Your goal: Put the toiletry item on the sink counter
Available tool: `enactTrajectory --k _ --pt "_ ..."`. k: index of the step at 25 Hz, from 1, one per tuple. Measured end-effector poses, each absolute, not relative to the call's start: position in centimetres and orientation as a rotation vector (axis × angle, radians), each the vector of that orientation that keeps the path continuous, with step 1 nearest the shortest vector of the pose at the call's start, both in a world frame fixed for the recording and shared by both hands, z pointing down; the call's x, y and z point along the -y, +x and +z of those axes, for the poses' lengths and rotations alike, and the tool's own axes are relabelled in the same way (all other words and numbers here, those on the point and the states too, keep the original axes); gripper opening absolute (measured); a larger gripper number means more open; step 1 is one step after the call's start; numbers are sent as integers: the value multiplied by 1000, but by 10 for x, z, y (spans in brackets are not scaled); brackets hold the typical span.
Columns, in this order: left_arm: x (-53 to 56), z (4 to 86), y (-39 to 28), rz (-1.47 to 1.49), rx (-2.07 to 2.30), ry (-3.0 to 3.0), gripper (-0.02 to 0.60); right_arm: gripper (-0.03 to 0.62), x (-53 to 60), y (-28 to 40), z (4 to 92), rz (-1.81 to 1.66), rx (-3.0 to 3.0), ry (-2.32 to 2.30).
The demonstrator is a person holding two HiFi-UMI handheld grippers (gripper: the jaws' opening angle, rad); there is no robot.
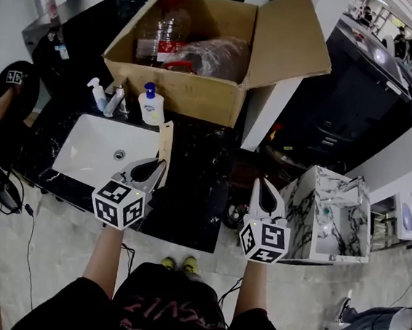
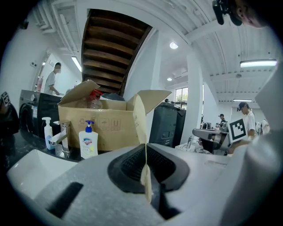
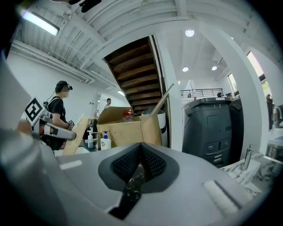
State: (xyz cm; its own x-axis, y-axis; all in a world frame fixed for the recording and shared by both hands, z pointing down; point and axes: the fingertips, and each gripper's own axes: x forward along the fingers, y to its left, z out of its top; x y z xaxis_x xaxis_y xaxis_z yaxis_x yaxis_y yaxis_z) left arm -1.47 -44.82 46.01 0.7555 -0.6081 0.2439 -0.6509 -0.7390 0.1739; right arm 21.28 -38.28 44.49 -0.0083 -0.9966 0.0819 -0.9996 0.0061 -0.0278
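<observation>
Left gripper (image 1: 154, 168) pinches a thin tan flat piece (image 1: 165, 143), seemingly the toiletry item, above the black sink counter (image 1: 199, 173). Right gripper (image 1: 265, 183) is pressed together on nothing. Lowering and release look next. Open cardboard box (image 1: 191, 93) holds clear bottles (image 1: 166, 32) and a plastic bag (image 1: 216, 56).

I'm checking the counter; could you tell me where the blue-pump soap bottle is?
In the head view's upper left, the soap bottle stands on the dark counter behind the white basin, right of the faucet, before the cardboard box.
</observation>
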Motion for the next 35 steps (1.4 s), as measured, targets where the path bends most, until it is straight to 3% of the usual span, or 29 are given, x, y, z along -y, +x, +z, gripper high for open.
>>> enactTrajectory --k 35 --pt "453 615 35 637 930 2376 15 12 416 246 486 190 2275 2088"
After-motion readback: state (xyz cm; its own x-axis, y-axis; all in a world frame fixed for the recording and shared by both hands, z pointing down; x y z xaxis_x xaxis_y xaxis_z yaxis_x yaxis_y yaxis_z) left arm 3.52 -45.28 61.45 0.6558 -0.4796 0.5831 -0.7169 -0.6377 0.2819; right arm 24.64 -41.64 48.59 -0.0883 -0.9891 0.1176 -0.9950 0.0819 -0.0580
